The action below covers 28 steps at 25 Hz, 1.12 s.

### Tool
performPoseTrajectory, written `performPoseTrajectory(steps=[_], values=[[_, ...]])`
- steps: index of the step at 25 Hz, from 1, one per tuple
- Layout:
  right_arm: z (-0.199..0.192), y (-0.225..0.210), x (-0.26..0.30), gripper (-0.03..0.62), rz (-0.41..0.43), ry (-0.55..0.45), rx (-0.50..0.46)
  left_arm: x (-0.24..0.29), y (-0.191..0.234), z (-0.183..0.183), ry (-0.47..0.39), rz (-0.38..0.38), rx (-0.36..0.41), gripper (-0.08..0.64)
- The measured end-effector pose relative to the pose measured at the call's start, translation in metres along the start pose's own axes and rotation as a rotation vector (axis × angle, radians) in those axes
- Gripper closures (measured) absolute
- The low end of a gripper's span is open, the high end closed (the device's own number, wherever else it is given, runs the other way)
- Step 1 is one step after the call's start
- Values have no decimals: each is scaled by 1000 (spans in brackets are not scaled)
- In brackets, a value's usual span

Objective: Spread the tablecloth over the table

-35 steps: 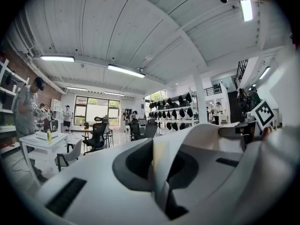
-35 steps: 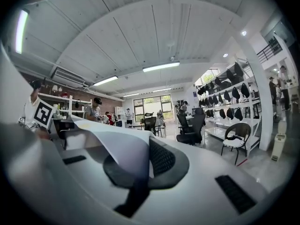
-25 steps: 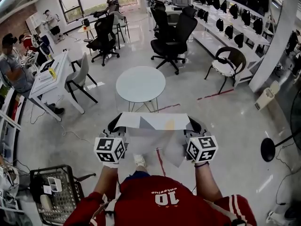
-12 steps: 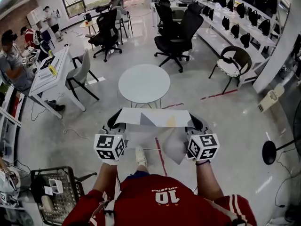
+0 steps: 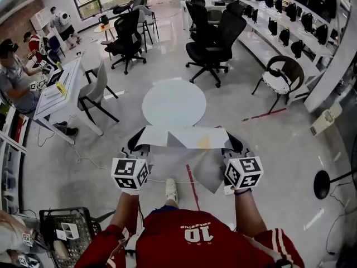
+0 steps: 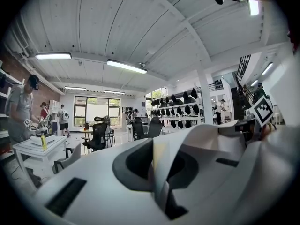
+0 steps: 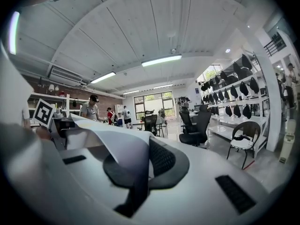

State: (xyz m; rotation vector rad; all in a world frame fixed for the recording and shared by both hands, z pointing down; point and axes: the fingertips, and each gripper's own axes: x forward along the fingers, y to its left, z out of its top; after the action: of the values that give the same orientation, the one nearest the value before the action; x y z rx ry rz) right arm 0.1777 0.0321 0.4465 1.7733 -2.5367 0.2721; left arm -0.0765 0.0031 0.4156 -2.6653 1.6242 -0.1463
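Note:
A pale grey tablecloth (image 5: 184, 138) hangs stretched between my two grippers, its top edge taut and the rest drooping below. My left gripper (image 5: 139, 144) is shut on the cloth's left corner, and my right gripper (image 5: 231, 144) is shut on the right corner. The round white table (image 5: 173, 102) stands just beyond the cloth's top edge. In the left gripper view the cloth (image 6: 187, 139) runs out from between the pads of the left gripper (image 6: 157, 165). The right gripper view likewise shows the cloth (image 7: 117, 146) pinched in the right gripper (image 7: 144, 168).
Black office chairs (image 5: 215, 35) stand behind the round table. A grey chair (image 5: 95, 91) and a white desk (image 5: 56, 88) with seated people are at the left. A wire cart (image 5: 64, 233) sits at the lower left, a dark-framed chair (image 5: 279, 80) at the right.
Both grippers have moved forward together with the cloth, and the round table now lies closer to the cloth's top edge. The grip on both corners is unchanged.

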Motion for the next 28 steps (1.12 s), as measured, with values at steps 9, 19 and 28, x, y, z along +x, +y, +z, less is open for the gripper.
performPoseTrajectory(steps=[9, 19, 28], values=[[31, -10, 79, 575, -26, 10, -6, 72, 56, 20, 1, -28, -14, 549], [62, -5, 176, 575, -77, 0, -12, 145, 134, 36, -8, -74, -9, 549], [74, -2, 234, 575, -124, 2, -31, 193, 182, 29, -1, -119, -26, 549]])
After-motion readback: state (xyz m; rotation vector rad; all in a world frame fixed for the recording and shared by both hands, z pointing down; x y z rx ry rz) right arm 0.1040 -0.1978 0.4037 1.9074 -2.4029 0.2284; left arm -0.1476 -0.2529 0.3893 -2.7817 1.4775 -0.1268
